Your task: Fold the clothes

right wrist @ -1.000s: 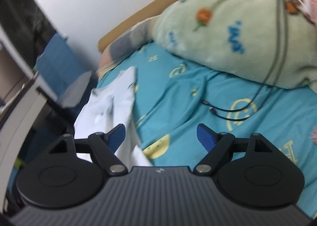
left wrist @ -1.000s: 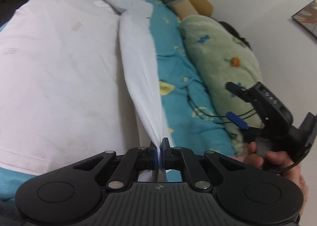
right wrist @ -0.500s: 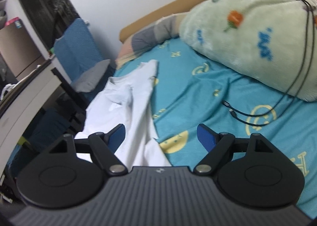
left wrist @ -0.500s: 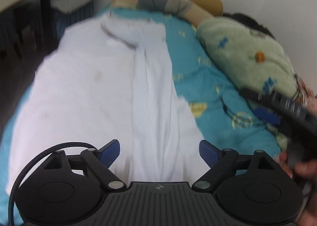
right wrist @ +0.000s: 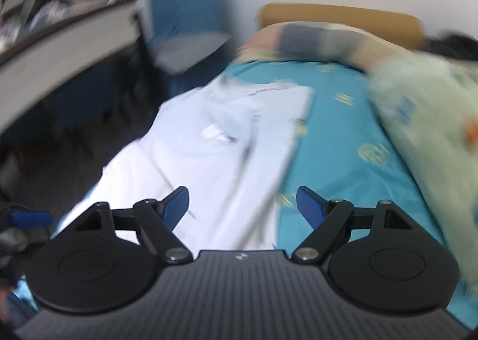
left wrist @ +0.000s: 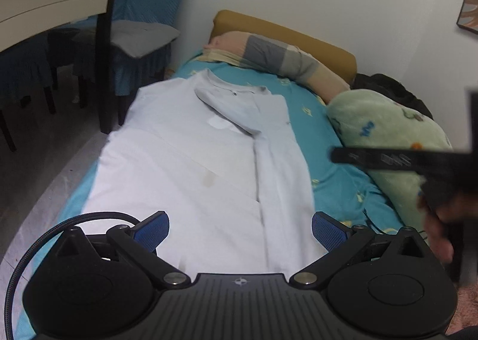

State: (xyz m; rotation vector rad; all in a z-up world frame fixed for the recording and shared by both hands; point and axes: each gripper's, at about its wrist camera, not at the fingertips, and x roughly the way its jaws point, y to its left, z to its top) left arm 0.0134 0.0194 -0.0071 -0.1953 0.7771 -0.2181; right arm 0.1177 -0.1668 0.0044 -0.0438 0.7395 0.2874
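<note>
A white shirt lies flat on the teal bed sheet, collar toward the headboard, with its right side folded inward along a lengthwise crease. My left gripper hovers open above the shirt's lower hem, nothing between its blue pads. In the blurred right wrist view the same shirt spreads below my right gripper, which is open and empty. The right gripper also shows as a dark blurred shape at the right edge of the left wrist view, with a hand under it.
A green plush blanket is heaped along the wall side of the bed. A striped pillow lies against the tan headboard. A dark table and a blue-covered chair stand beside the bed on the left.
My left gripper let go of the shirt's pinched fold and opened, then pulled back and up. The fold now lies flat on the shirt. The right gripper swung left, toward the shirt.
</note>
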